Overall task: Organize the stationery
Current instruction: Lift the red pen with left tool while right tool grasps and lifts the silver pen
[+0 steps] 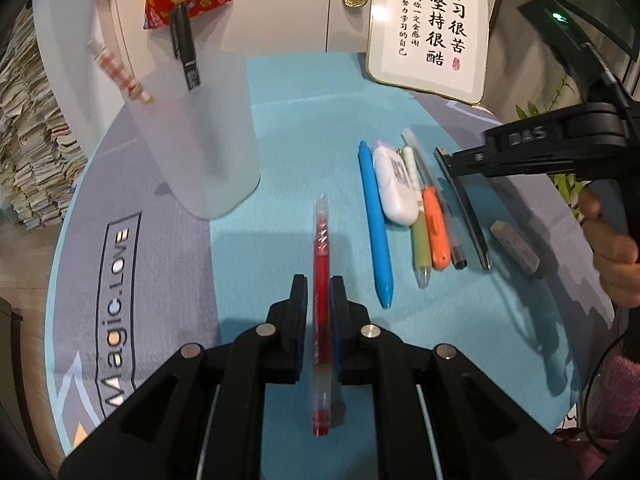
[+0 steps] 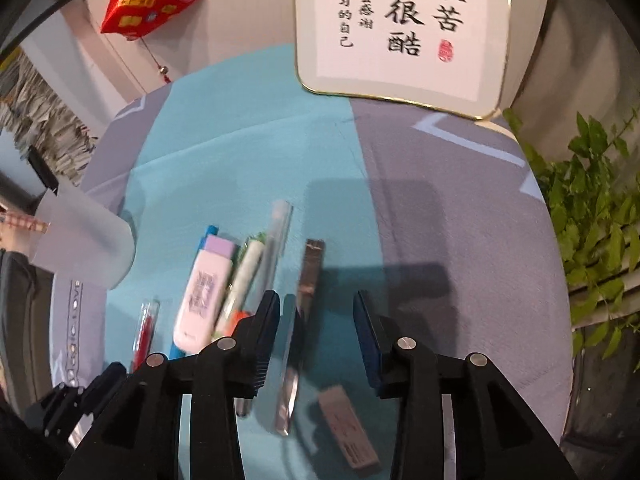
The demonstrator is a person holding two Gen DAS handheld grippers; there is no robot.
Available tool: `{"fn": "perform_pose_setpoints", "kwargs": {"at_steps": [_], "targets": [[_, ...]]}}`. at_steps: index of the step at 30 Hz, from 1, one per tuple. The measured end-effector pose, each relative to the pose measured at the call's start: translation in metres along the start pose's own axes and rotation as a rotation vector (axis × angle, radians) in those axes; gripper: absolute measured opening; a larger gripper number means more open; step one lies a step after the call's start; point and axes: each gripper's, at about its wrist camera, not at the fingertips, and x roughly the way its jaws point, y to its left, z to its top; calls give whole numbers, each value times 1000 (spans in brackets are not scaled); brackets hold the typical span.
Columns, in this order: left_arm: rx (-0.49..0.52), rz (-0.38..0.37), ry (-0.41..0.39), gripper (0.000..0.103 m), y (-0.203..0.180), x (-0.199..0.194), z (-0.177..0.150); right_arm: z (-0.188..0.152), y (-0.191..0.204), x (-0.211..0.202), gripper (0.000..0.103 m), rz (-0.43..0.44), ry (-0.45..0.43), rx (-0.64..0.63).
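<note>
Left gripper point(image 1: 319, 286) fingers point(image 1: 298, 300) are clamped on a red pen point(image 1: 321, 264), which runs lengthwise between them, its clear front end pointing toward the counter's far edge and its red rear cap poking back past the pads. Right gripper point(image 2: 316, 312) fingers point(image 2: 267, 320) stand partly apart with nothing pressed between them; a dark metallic pen point(image 2: 306, 284) lies on the mat below the gap, blurred. No earlier frame to compare.

Both grippers are over a turquoise mat point(image 1: 288, 112) laid on a grey cloth point(image 1: 120, 280) printed "Magic.LOVE".

On the mat, right of the red pen, a row of stationery lies side by side: blue pen point(image 1: 376, 224), white correction tape point(image 1: 394, 184), green pen point(image 1: 418, 236), orange-handled tool point(image 1: 435, 228), clear pen point(image 1: 440, 208), then the dark metallic pen. A grey eraser point(image 1: 516, 248) sits apart, toward the counter's right edge.

Frosted pen holder point(image 1: 200, 128) stands toward the far left corner; a black pen point(image 1: 184, 48) and a checked pen point(image 1: 120, 72) are in it.

Framed calligraphy sign point(image 1: 428, 32) leans at the far edge. A hand point(image 1: 612, 248) grips the right tool's handle.
</note>
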Motion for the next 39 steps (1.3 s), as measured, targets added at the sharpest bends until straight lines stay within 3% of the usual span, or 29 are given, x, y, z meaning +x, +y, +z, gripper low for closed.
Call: {"fn": "perform_pose_setpoints", "kwargs": {"at_steps": [4,15,18,19,23,28,39], "targets": [[6,5,13,9,-1,10,7,5,6,10,38,-100,-3,-13],[24,17,23,18,-6,34,31,15,10,23,38,-126,16,-14],[33,25,16,18,-8,38,34,15,13,23,26,-130,4,-28],[34,24,14,18,-8,39,35,15,15,23,16,-129,2,-39],[21,-3,20,8,-5,38,36,12,18,21,12,-96,6,-60],[-29,-15,-4,8,5,23,36,5,12,-4,12,-56,-39,-43],[-82,-10,-172,8,15,-55,22,-18,24,-82,12,10,-197,-89]]}}
